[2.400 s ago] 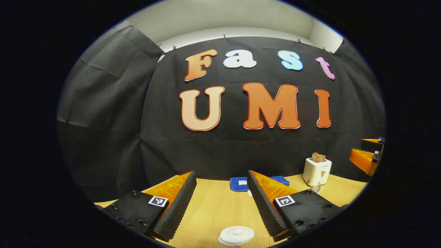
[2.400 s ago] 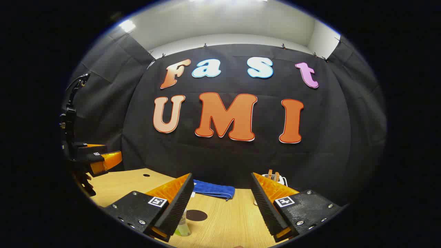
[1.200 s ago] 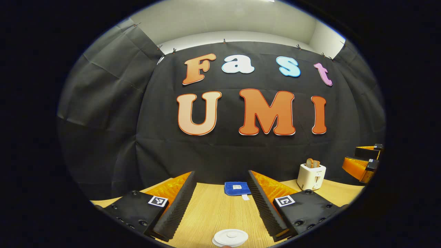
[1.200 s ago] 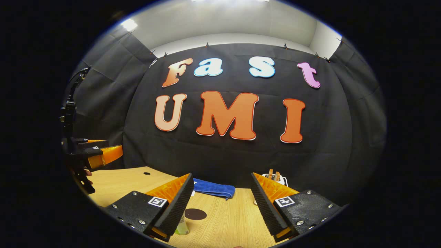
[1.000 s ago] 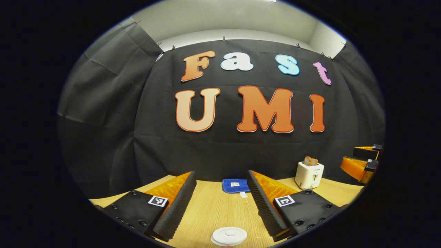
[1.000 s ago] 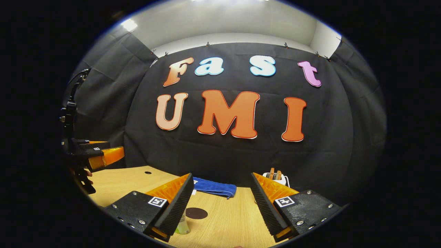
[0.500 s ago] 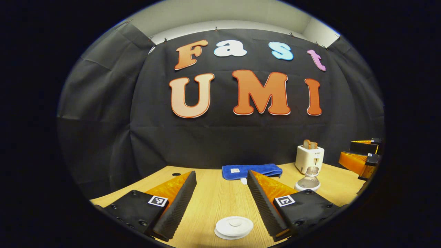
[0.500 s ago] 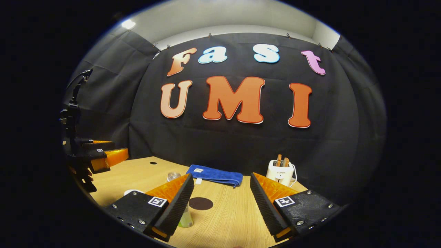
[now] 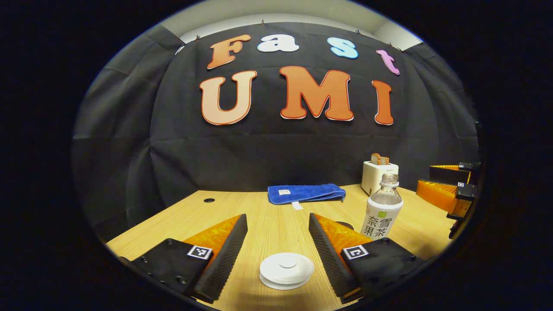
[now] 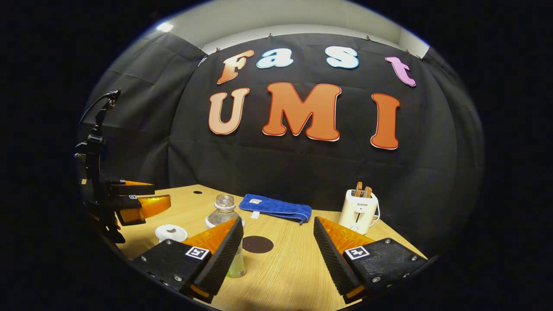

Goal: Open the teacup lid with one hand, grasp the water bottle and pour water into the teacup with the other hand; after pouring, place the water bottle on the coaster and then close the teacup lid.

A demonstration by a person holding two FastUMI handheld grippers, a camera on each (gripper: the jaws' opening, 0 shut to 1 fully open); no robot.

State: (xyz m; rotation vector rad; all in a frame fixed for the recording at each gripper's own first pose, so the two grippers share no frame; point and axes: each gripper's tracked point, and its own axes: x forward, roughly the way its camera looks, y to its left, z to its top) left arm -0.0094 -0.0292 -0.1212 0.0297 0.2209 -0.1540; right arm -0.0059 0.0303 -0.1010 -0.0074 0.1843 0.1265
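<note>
Now tipped lower over the teacup lid (image 9: 287, 271) at bottom centre, water bottle (image 9: 382, 210) newly visible right; left gripper (image 9: 276, 250) wide, right gripper (image 10: 276, 255) wide and empty, lid-lifting next.

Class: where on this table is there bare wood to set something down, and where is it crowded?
Bare wood lies between the blue towel and the teacup lid, and left toward the table's hole. It is crowded around the water bottle, coaster and toaster.
</note>
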